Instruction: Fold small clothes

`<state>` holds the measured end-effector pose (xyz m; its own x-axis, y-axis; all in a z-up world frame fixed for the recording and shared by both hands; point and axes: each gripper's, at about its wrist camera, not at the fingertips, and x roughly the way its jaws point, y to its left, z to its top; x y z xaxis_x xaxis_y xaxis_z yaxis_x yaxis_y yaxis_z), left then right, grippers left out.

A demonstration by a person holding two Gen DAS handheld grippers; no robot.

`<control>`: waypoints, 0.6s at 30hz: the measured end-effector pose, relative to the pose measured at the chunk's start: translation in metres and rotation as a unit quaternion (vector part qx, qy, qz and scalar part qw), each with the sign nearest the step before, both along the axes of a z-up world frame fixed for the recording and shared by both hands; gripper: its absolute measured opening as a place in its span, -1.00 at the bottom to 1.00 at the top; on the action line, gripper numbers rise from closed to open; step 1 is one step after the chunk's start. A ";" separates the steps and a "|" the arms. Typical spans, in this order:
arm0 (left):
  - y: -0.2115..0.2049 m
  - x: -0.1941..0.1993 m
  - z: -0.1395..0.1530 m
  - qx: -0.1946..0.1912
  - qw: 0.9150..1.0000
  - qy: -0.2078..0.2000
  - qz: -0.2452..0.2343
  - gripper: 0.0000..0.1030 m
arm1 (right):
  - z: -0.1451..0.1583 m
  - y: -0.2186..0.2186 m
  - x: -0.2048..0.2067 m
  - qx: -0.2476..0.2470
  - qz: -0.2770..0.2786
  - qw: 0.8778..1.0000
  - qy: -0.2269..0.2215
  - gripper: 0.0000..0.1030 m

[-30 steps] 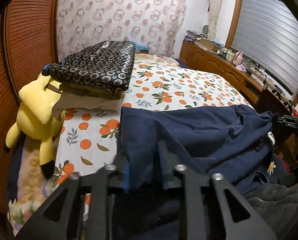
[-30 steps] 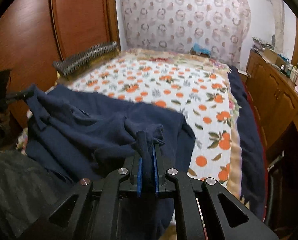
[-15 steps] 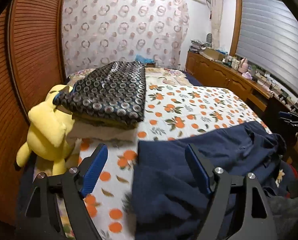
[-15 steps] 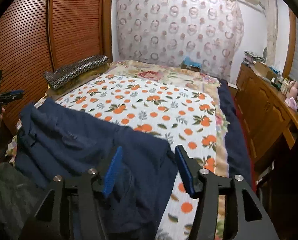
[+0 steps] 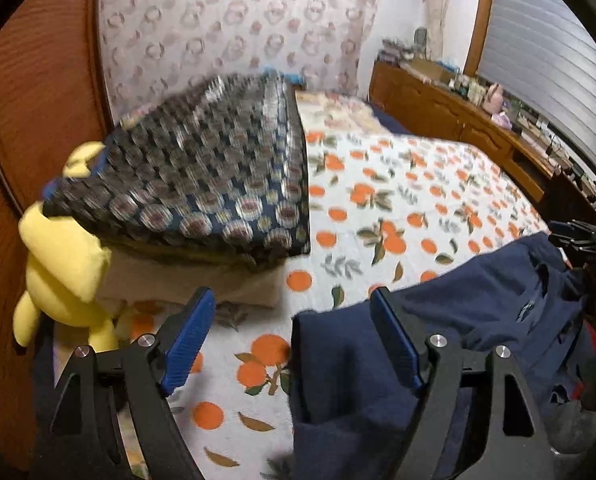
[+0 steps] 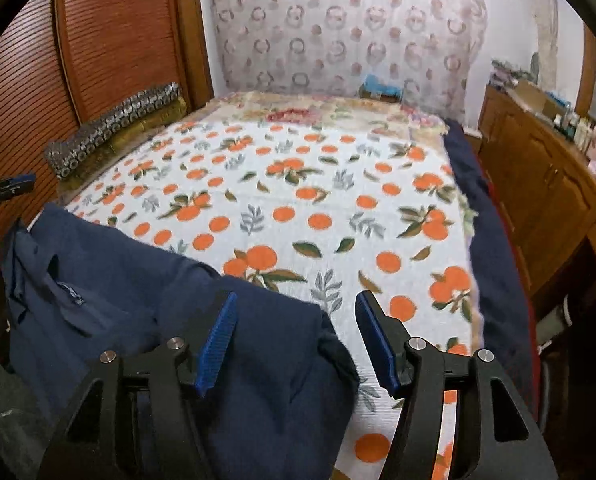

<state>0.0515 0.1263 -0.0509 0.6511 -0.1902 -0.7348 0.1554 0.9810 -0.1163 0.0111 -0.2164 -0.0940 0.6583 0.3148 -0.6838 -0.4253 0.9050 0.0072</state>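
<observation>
Both my claws have just been opening and grip nothing. The navy garment (image 5: 438, 344) lies on the bed (image 6: 318, 184) near its front edge: my left claw (image 5: 290, 336) straddles one edge, my right claw (image 6: 294, 332) the opposite corner. For a neat fold, I should smooth the bunched collar end and re-grip matching corners evenly.

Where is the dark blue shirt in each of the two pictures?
Left wrist view: the dark blue shirt lies at the lower right, on the orange-print bedspread.
Right wrist view: the dark blue shirt lies at the lower left, on the same bedspread.
Shared landmark: the stack of folded patterned bedding, big at the left in the left wrist view, small at the far left in the right wrist view.
</observation>
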 end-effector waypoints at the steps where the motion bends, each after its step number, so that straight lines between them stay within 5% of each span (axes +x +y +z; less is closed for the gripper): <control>1: -0.001 0.003 -0.007 0.001 1.000 0.015 -0.002 0.56 | -0.003 -0.002 0.004 -0.001 0.001 1.000 0.003 0.23; 18: -0.021 0.005 -0.040 -0.004 0.998 0.055 -0.038 0.20 | -0.024 0.006 0.016 -0.006 0.003 1.000 0.028 0.23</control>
<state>0.0563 0.1049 -0.0912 0.5497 -0.2429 -0.7993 0.2152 0.9657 -0.1455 0.0267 -0.2100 -0.1183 0.6164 0.3101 -0.7238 -0.4305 0.9024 0.0201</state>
